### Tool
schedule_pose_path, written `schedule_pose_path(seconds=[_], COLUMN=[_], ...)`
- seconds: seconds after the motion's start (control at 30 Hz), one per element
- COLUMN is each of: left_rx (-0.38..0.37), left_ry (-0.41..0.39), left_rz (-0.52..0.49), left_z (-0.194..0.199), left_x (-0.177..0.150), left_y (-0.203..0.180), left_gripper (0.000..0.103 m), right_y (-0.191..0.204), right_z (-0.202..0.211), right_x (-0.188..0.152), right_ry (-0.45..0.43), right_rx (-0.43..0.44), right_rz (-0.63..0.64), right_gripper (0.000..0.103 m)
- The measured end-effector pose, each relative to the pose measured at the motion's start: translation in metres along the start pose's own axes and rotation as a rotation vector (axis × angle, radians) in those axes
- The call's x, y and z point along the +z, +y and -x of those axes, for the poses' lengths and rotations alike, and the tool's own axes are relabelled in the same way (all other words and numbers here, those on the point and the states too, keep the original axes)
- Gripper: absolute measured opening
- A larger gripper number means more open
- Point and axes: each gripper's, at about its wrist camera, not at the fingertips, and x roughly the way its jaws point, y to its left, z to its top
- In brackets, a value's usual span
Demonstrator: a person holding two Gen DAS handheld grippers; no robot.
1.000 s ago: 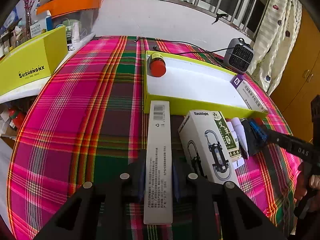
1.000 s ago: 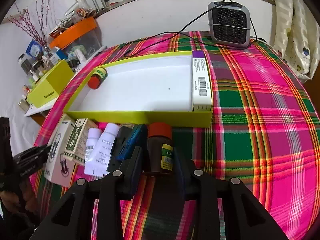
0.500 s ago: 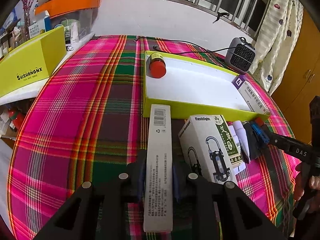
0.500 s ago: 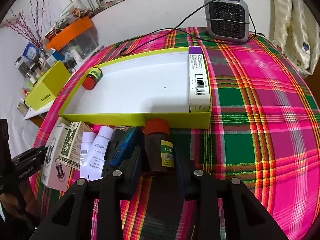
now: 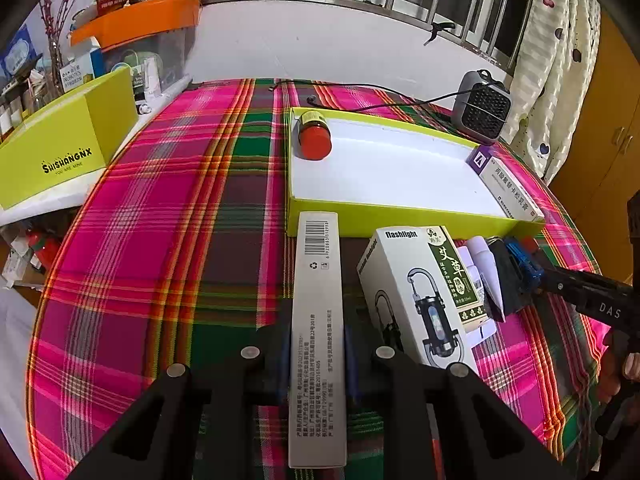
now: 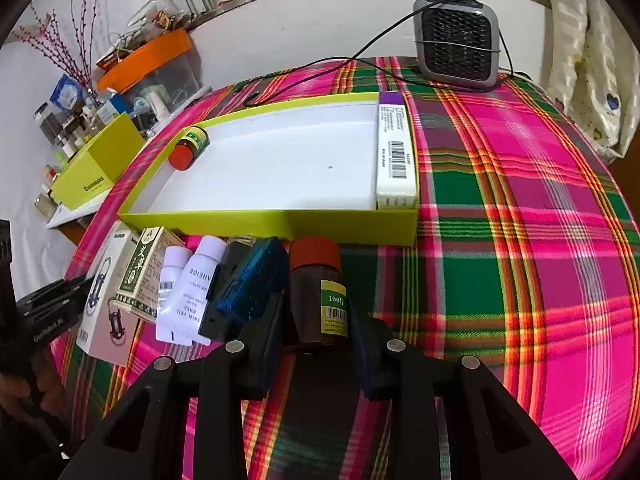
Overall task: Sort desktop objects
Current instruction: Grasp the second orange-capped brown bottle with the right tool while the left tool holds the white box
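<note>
The left gripper [image 5: 316, 344] is clamped on a long, flat grey carton [image 5: 318, 332] with a barcode at its far end; that end reaches almost to the near wall of the shallow yellow-green tray [image 5: 400, 222] ahead of it. Whether the carton rests on the plaid cloth [image 5: 168, 240] or is held just above it is hard to judge. Just right of this gripper lies a white flashlight box [image 5: 416, 300], with a smaller green-labelled box [image 5: 454, 270] leaning on it.

The right gripper [image 6: 318, 320] grips a round brown glass bottle [image 6: 318, 300] with an orange-red cap, lying along the fingers, cap toward the tray [image 6: 280, 222]. Just to its left sit a blue ridged block [image 6: 250, 284] and two smooth white tubes [image 6: 190, 286].

Inside the tray's white floor, a small red-capped jar [image 6: 188, 150] lies in the far left corner and a purple-ended white carton [image 6: 394, 152] runs along the right wall. Beyond the tray stands a grey grilled heater [image 6: 458, 42].
</note>
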Motion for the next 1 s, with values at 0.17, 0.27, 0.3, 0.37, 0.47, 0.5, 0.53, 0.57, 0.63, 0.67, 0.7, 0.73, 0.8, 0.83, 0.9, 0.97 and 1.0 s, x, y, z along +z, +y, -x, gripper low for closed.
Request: schedule_pose_path(seconds=[0.17, 0.27, 0.3, 0.37, 0.47, 0.5, 0.53, 0.57, 0.63, 0.67, 0.7, 0.73, 0.8, 0.83, 0.9, 0.97, 1.0], left_rx=[0.007, 0.014, 0.015, 0.017, 0.023, 0.026, 0.029, 0.032, 0.038, 0.043, 0.046, 0.049, 0.052, 0.054, 0.059, 0.065, 0.068], left_ry=[-0.016, -0.023, -0.026, -0.032, -0.042, -0.047, -0.051, -0.055, -0.062, -0.067, -0.070, -0.074, -0.081, -0.085, -0.093, -0.101, -0.106], left_rz=[0.002, 0.004, 0.004, 0.004, 0.001, -0.001, -0.002, -0.001, 0.000, 0.000, 0.000, 0.000, -0.003, -0.005, -0.010, -0.014, -0.016], left_z=[0.007, 0.012, 0.013, 0.016, 0.021, 0.023, 0.025, 0.026, 0.030, 0.032, 0.033, 0.035, 0.038, 0.039, 0.043, 0.046, 0.048], left_x=[-0.001, -0.002, -0.002, -0.002, -0.003, -0.002, -0.002, -0.002, -0.001, -0.001, 0.000, 0.001, 0.002, 0.003, 0.004, 0.007, 0.008], left_y=[0.001, 0.001, 0.001, 0.000, -0.001, -0.002, -0.002, -0.002, -0.003, -0.003, -0.004, -0.004, -0.005, -0.006, -0.008, -0.010, -0.012], left_gripper=[0.022, 0.022, 0.022, 0.022, 0.022, 0.022, 0.022, 0.022, 0.022, 0.022, 0.022, 0.022, 0.022, 0.022, 0.022, 0.022, 0.022], right_y=[-0.004, -0.005, -0.005, -0.005, -0.004, -0.003, -0.003, -0.002, -0.001, -0.001, 0.000, 0.000, 0.001, 0.001, 0.001, 0.002, 0.002], right_z=[0.007, 0.012, 0.013, 0.017, 0.021, 0.022, 0.023, 0.025, 0.028, 0.030, 0.031, 0.033, 0.036, 0.038, 0.042, 0.046, 0.049], right_x=[-0.007, -0.009, -0.010, -0.012, -0.013, -0.013, -0.013, -0.013, -0.013, -0.013, -0.013, -0.012, -0.012, -0.011, -0.011, -0.010, -0.010], right_ry=[-0.010, -0.019, -0.022, -0.028, -0.039, -0.043, -0.047, -0.051, -0.061, -0.068, -0.071, -0.077, -0.088, -0.095, -0.110, -0.123, -0.132], right_rx=[-0.007, -0.006, -0.005, -0.002, 0.005, 0.008, 0.011, 0.013, 0.020, 0.024, 0.026, 0.029, 0.034, 0.038, 0.045, 0.052, 0.056], right_rz=[-0.013, -0.020, -0.021, -0.022, -0.022, -0.021, -0.021, -0.020, -0.019, -0.018, -0.018, -0.018, -0.019, -0.018, -0.018, -0.017, -0.016], right_gripper=[0.033, 0.033, 0.033, 0.033, 0.033, 0.033, 0.033, 0.033, 0.033, 0.033, 0.033, 0.033, 0.033, 0.033, 0.033, 0.033, 0.033])
